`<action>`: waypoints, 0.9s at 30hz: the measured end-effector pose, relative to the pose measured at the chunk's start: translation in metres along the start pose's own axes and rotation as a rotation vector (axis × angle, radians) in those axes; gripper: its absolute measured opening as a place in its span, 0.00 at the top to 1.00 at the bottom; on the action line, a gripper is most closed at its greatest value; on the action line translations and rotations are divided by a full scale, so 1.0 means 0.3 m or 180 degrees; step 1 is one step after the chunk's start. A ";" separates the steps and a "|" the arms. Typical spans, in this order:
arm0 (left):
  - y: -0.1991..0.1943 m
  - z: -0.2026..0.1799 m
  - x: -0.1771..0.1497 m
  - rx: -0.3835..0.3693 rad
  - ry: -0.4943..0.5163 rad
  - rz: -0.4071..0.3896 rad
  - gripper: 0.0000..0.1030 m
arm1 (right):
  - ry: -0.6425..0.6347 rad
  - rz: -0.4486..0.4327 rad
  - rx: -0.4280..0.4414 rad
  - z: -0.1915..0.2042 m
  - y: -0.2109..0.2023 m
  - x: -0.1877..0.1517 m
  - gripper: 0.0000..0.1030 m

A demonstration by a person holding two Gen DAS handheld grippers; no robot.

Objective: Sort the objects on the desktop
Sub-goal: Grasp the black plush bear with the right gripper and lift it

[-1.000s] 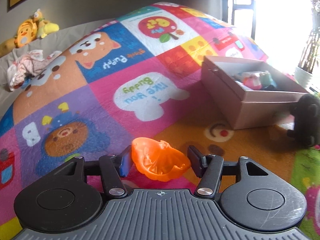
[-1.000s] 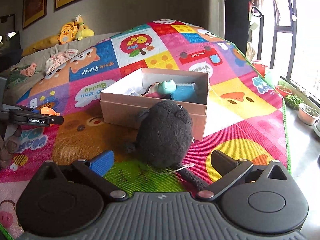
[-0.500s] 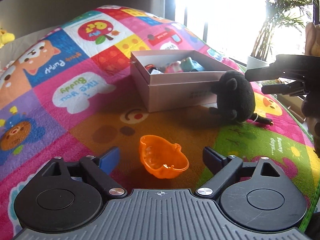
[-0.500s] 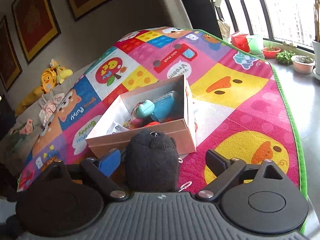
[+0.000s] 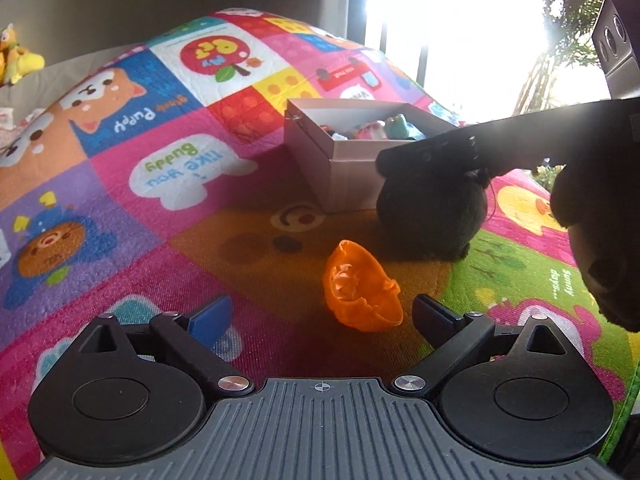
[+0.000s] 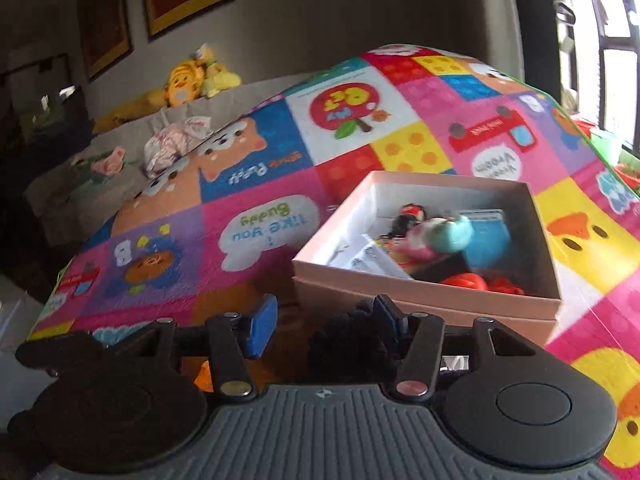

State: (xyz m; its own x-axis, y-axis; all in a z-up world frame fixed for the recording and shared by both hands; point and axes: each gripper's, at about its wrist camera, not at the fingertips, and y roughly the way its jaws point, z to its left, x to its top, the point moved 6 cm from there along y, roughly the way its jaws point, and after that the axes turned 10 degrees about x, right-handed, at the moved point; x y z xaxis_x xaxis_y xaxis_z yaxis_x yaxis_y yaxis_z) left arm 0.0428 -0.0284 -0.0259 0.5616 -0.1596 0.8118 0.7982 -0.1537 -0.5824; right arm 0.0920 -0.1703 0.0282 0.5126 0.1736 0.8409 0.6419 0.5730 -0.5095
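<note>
Left wrist view: my left gripper (image 5: 320, 314) has jaws spread wide, empty, one crumpled orange plastic shell (image 5: 360, 290) lying between them on the woven play mat (image 5: 168, 264). My right gripper (image 6: 322, 320) has jaws pinching one fuzzy black plush (image 5: 430, 216) just near the single pink cardboard box (image 6: 424, 300).

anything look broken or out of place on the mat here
Yes: the orange plastic shell lies tipped on its side on the play mat, its rim jagged as if cracked. It sits outside the pink box holding the other toys.
</note>
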 end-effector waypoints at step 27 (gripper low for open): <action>0.011 -0.040 0.005 -0.0214 0.0132 0.0034 0.03 | 0.0713 0.0091 -0.0443 -0.146 -0.009 -0.111 0.24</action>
State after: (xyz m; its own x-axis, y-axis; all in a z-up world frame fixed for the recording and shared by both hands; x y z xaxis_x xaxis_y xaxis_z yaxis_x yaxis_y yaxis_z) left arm 0.0436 -0.0407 -0.0271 0.5595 -0.2015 0.8040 0.7750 -0.2168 -0.5936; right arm 0.0981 -0.2127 -0.0063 0.6350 -0.0024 0.7725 0.6898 0.4519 -0.5656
